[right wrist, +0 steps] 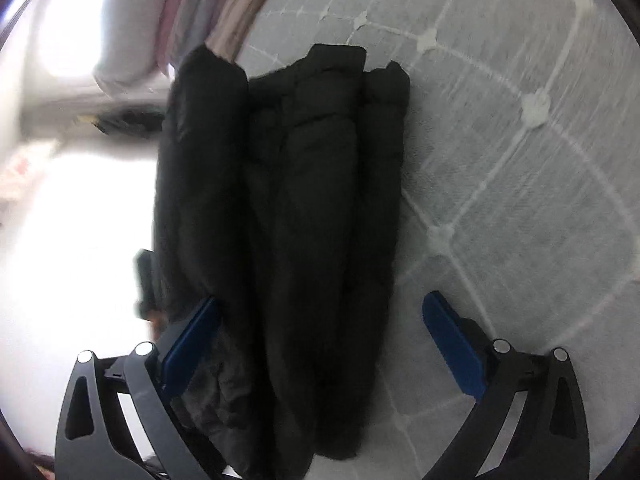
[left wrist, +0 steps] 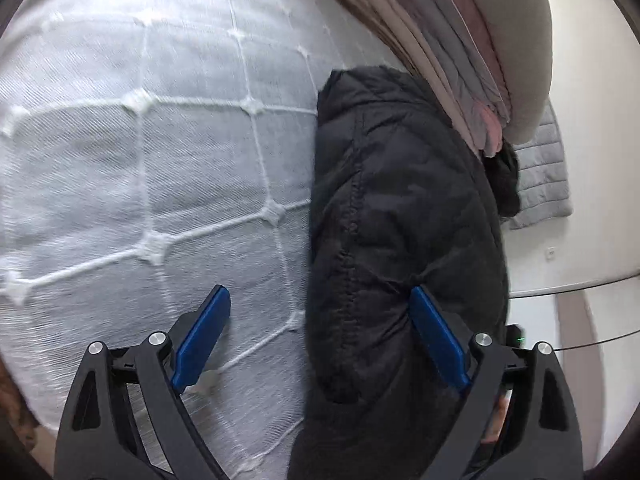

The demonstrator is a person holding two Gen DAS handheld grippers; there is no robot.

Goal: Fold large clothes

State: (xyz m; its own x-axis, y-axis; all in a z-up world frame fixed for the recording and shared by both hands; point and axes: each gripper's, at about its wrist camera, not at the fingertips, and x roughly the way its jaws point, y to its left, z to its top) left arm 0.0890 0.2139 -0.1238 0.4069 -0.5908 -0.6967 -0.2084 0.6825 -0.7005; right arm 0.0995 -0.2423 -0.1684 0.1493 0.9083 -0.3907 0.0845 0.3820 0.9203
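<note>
A black puffer jacket (left wrist: 404,220) lies folded into a long bundle on a white quilted bed cover (left wrist: 140,160). My left gripper (left wrist: 320,320) is open, with the jacket's near end between its blue fingers (left wrist: 436,336); the right finger presses against the fabric. In the right wrist view the same jacket (right wrist: 288,200) shows as several thick folds on the bed cover (right wrist: 520,180). My right gripper (right wrist: 324,332) is open and straddles the jacket's near end; its left finger (right wrist: 192,340) touches the fabric.
A stack of folded pink and grey textiles (left wrist: 460,48) lies beyond the jacket's far end. A grey quilted garment (left wrist: 544,176) lies past it. The bed edge and a pale floor (left wrist: 592,200) are at the right. The right wrist view shows a bright floor (right wrist: 72,240) at the left.
</note>
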